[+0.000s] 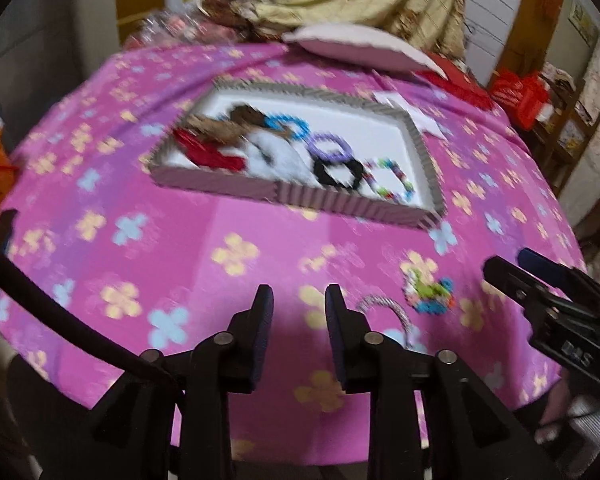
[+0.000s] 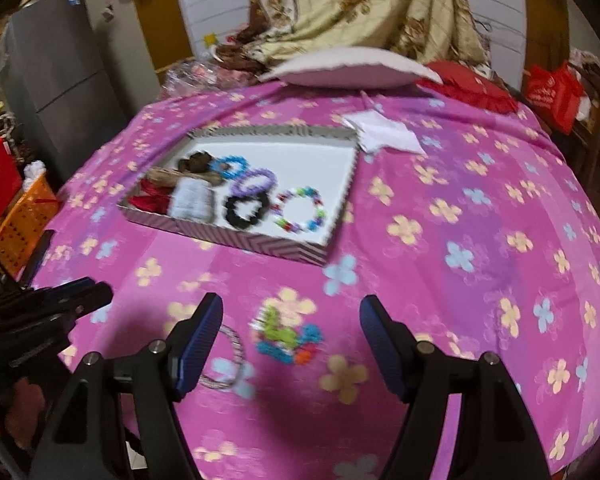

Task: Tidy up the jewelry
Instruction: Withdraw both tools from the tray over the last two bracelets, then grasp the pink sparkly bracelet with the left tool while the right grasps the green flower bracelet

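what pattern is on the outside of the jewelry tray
A grey-and-white zigzag pattern on the tray wall, clearest in the right wrist view.

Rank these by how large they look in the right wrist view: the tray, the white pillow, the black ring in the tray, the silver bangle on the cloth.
1. tray
2. white pillow
3. silver bangle and black ring: they look alike; the bangle is nearer the camera and partly hidden, so unranked.

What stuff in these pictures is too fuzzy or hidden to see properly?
- Silver ring-shaped bangle: right wrist view, partly hidden behind the right gripper's blue pad; left wrist view, the left gripper covers its lower part.
- Colourful beaded piece on the pink flowered cloth: blurred in both views, shape unclear.
- Brown, red and white items in the striped white tray: motion blur, cannot tell what they are.
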{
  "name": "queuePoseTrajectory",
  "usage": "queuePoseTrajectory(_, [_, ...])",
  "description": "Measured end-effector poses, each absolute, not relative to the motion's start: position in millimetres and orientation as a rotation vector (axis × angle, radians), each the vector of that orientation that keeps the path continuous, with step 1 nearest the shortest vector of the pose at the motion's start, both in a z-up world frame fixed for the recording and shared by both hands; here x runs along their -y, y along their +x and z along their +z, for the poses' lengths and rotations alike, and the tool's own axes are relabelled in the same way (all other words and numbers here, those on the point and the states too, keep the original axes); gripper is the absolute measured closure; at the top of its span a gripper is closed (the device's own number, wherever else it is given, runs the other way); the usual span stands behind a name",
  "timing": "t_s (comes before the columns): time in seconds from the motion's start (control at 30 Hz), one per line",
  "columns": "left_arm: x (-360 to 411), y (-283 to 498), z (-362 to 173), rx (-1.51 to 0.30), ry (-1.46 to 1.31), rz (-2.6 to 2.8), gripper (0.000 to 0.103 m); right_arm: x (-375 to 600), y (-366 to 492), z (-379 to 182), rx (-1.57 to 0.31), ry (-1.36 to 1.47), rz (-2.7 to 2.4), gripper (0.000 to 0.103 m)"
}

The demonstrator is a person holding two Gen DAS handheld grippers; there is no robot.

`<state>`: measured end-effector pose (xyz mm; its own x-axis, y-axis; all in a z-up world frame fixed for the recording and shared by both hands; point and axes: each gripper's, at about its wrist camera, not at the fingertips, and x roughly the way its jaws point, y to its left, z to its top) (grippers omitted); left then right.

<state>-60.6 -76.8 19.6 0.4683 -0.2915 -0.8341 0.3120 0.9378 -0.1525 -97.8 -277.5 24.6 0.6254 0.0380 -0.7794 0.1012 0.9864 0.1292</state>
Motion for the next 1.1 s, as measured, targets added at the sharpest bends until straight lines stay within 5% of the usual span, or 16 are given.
queuePoseTrajectory(0.73, [135.2,-50.9,-38.4,-1.140,0.190,-0.428,0.055,274.3,-76.2,-37.0,-1.026,0.050,0.062,0.037])
queuePoseTrajectory(0.83, [139.2,-52.8,-39.4,-1.116,0.220,-0.425,0.055,278.4,-76.3,-42.6,-1.017,0.061,0.063,0.052])
queuePoseTrajectory(0.93, [138.7,-52.2,-39.5,-1.105,0.229,-0.439,0.071,277.7,-77.5,-43.3,-0.998,0.035,0.051,0.071])
queuePoseTrajectory(1.07, [129.9,-45.4,-37.6,-1.130,0.183,-0.465,0.075,281.5,-79.1,-41.1,-0.980,0.066,0.066,0.074])
queuePoseTrajectory(1.1, [126.5,-44.5,-35.2,-1.128,0.175,-0.464,0.075,283.5,-79.9,-35.6,-0.967,0.085,0.076,0.086])
